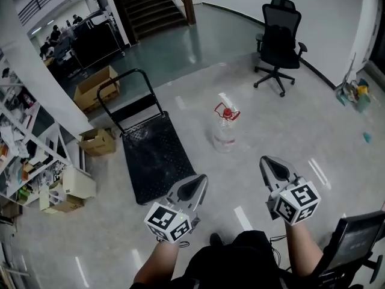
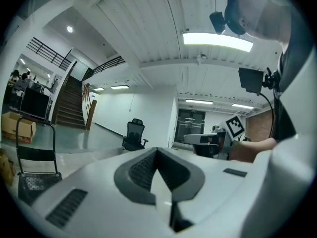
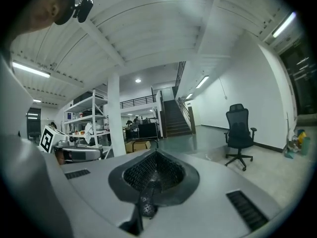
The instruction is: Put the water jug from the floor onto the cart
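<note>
The water jug (image 1: 224,131), clear plastic with a red cap and a red-and-white handle, stands upright on the floor just right of the cart. The cart (image 1: 157,158) is a black flat platform with a black hoop handle (image 1: 123,80) at its far end; the handle (image 2: 34,152) also shows in the left gripper view. My left gripper (image 1: 201,179) hangs over the cart's near right corner, jaws together and empty. My right gripper (image 1: 267,160) is a short way in front of the jug, shut and empty. Neither gripper view shows the jug.
A black office chair (image 1: 280,41) stands beyond the jug. Cardboard boxes (image 1: 96,86) lie left of the cart, next to white shelving (image 1: 24,143). Stairs (image 1: 150,5) rise at the back. Another chair (image 1: 355,239) is at my right side.
</note>
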The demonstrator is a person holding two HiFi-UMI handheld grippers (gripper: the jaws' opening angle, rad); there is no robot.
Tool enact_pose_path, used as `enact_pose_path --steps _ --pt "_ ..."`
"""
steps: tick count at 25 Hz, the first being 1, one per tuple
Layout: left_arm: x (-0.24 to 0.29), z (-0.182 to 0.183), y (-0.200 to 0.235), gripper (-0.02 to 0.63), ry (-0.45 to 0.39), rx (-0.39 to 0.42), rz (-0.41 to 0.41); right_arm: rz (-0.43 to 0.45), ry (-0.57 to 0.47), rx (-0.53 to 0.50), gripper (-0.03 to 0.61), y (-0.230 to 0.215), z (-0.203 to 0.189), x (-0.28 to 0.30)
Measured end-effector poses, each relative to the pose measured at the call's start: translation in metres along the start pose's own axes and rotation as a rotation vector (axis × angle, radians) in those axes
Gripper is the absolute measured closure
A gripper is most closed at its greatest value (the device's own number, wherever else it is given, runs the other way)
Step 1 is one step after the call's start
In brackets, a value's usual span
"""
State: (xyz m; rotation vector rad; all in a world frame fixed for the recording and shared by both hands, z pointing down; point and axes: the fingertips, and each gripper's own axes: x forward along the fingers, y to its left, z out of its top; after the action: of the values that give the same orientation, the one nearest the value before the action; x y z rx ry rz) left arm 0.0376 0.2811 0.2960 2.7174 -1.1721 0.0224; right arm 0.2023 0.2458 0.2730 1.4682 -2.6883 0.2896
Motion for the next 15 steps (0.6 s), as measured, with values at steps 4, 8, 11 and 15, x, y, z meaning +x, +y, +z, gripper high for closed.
enact_pose_path --steps 4,8,11,15 --pt "0.043 0.003 0.046 0.615 0.003 -0.031 0.023 -0.003 0.018 0.014 0.578 -0.036 0.002 0.053" --pt "0.098 0.015 0.09 0.615 0.019 -0.013 0.011 0.027 -0.011 0.021 0.577 -0.076 0.016 0.115" --pt "0.143 0.024 0.114 0.615 0.036 0.019 0.003 0.052 -0.03 -0.004 0.577 -0.112 0.036 0.156" --pt "0.201 0.043 0.148 0.615 0.027 0.049 0.028 0.057 -0.034 -0.004 0.577 -0.168 0.055 0.207"
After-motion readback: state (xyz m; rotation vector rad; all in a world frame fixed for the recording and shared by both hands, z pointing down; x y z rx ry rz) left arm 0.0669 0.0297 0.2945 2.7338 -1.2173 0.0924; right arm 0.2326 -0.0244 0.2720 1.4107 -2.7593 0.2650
